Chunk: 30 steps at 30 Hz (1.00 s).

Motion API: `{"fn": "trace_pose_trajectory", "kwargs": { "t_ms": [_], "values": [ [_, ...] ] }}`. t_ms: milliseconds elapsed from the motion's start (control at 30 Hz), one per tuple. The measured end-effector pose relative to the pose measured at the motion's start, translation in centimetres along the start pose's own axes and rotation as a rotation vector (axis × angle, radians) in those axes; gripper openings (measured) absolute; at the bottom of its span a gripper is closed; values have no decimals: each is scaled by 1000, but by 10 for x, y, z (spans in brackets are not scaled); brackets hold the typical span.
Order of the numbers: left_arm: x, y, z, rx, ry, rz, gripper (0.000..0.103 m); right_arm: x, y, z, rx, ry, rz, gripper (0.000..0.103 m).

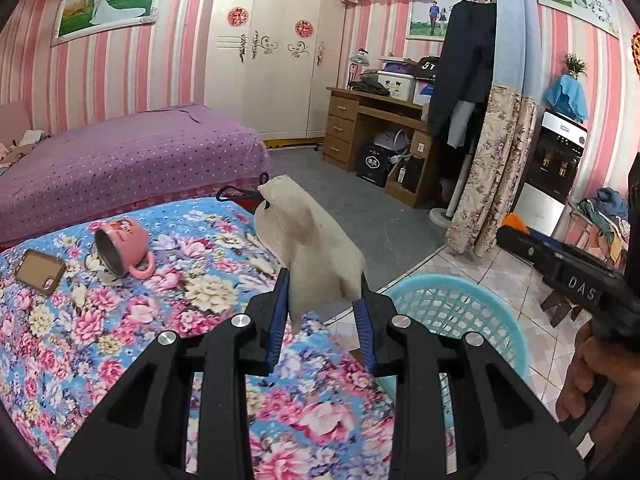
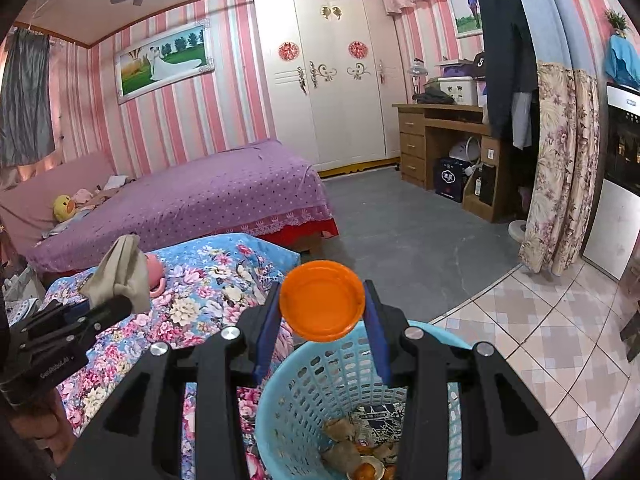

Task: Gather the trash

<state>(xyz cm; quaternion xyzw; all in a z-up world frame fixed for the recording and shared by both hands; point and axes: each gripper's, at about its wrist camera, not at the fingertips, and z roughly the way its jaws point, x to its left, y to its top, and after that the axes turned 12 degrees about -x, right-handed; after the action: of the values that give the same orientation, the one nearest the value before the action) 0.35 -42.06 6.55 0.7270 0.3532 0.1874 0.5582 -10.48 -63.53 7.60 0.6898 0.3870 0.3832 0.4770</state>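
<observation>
Readable writing is scarce: white letters "DAS" on the body of the right gripper (image 1: 520, 236) as the left wrist view catches it, and "GenRobot.AI" along the side of the left gripper (image 2: 116, 304) in the right wrist view. The left gripper's blue-padded fingers (image 1: 280, 300) pinch a crumpled beige cloth (image 1: 316, 240), which sticks up above them over the edge of the floral bedspread (image 1: 120, 320). The right gripper's fingers (image 2: 374, 320), partly spread, clamp an orange lid (image 2: 322, 300) by its rim, held just above the blue basket (image 2: 304, 380) (food scraps and a printed wrapper lie at its bottom). A pink mug (image 1: 124, 246) lies on its side on the bedspread near a phone (image 1: 40, 272).
</observation>
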Motion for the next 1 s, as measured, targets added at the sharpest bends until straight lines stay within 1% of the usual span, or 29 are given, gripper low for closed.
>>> {"fn": "trace_pose_trajectory", "kwargs": {
  "t_ms": [300,333,367,400,467,500,533,567,600,667,700,767,833,867,900,933,967,1000],
  "values": [
    [-13,1,12,12,-12,5,29,-10,-2,0,8,1,25,40],
    [-16,1,13,13,-15,8,29,-11,-3,0,6,2,30,41],
    [-19,1,14,14,-18,14,29,-12,-3,1,3,-8,29,44],
    [-22,0,16,16,-22,19,29,-14,-4,1,-1,-33,26,52],
    [-28,0,20,21,-39,20,29,-19,-2,-1,-17,-56,42,54],
    [-32,1,21,23,-45,22,29,-25,0,-5,-35,-81,62,56],
    [-37,1,23,25,-56,25,29,-32,1,-10,-61,-112,85,61],
    [-43,1,25,27,-70,30,29,-39,3,-15,-84,-141,106,64],
    [-49,1,27,28,-81,36,29,-49,4,-22,-113,-173,141,65],
    [-60,1,30,31,-98,46,30,-61,5,-28,-142,-215,179,65],
    [-67,1,32,36,-111,53,30,-71,4,-32,-150,-232,209,68],
    [-83,-1,36,44,-131,73,33,-80,3,-34,-154,-224,238,69],
    [-94,-3,40,57,-150,79,35,-88,2,-38,-168,-250,248,69],
    [-101,-3,42,64,-167,80,39,-90,2,-40,-175,-257,254,69],
    [-105,-3,44,75,-182,81,55,-94,3,-45,-202,-275,270,69],
    [-111,-4,46,90,-199,89,65,-96,3,-48,-219,-281,282,69],
    [-116,-5,47,86,-199,103,75,-97,4,-49,-227,-279,290,69],
    [-119,-5,46,75,-191,117,79,-96,5,-49,-229,-274,291,69]
  ]
}}
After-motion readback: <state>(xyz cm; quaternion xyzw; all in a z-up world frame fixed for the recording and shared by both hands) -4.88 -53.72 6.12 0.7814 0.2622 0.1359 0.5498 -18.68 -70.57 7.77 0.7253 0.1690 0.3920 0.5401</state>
